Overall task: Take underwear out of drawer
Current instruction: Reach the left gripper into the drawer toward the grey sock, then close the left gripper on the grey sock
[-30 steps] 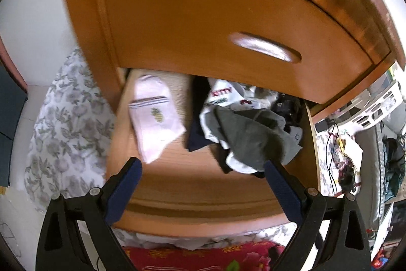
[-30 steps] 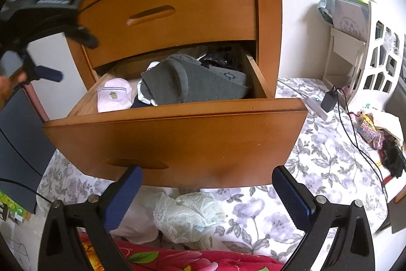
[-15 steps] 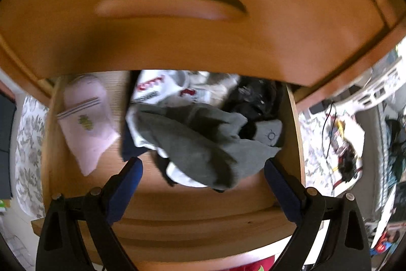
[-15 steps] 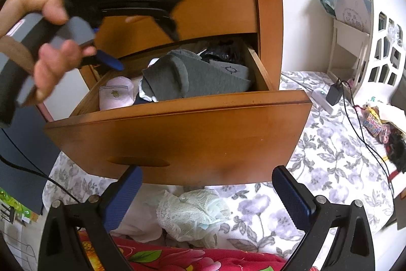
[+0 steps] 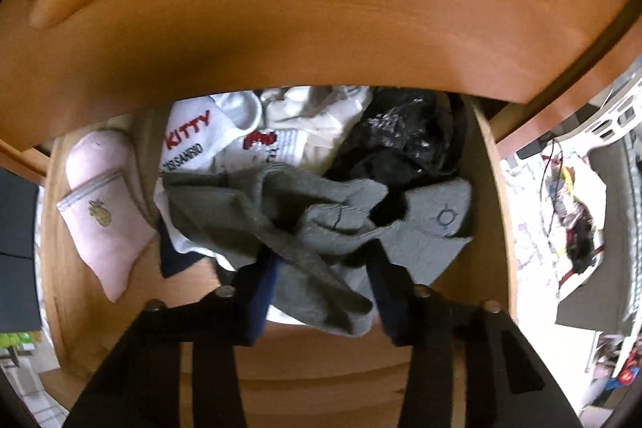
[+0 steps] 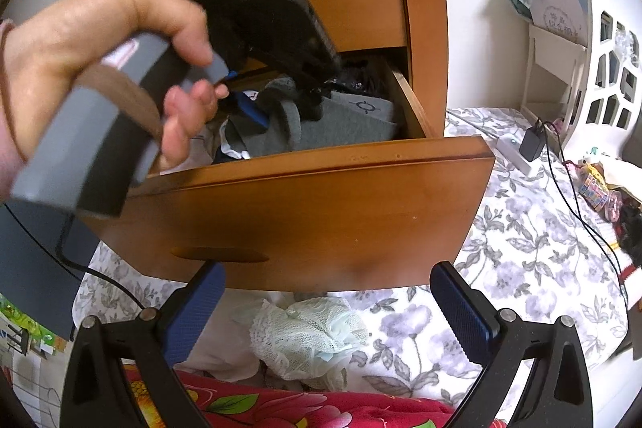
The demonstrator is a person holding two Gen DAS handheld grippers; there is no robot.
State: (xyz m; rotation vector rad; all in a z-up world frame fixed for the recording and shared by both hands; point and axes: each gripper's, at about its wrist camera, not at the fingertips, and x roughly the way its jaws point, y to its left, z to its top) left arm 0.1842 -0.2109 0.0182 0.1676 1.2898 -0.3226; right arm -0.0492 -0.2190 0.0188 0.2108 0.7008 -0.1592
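The left claw (image 5: 321, 259), jaws just closing, grips the grey underwear (image 5: 305, 223) in the drawer (image 5: 491, 187); at 11 o'clock, white cloth (image 5: 188, 143) reads "KITTY".

Grey underwear (image 5: 317, 227), crumpled atop the heap of clothes, in the open wooden drawer (image 6: 321, 203)

Drawer (image 6: 321, 203): orange-brown wood, smooth, satin sheen.
Grey underwear (image 5: 305, 223): soft knitted cloth, matt, finely ribbed.
Pink sock (image 5: 108, 211): matt knit with a small embroidered motif.
Black garment (image 5: 405, 143): cloth with glinting specks.
Lace piece (image 6: 305, 335): pale open-mesh cloth.
Bedsheet (image 6: 521, 247): matt printed floral cloth.
Right gripper (image 6: 327, 311): matt black plastic, blue textured pads, metal rivets.
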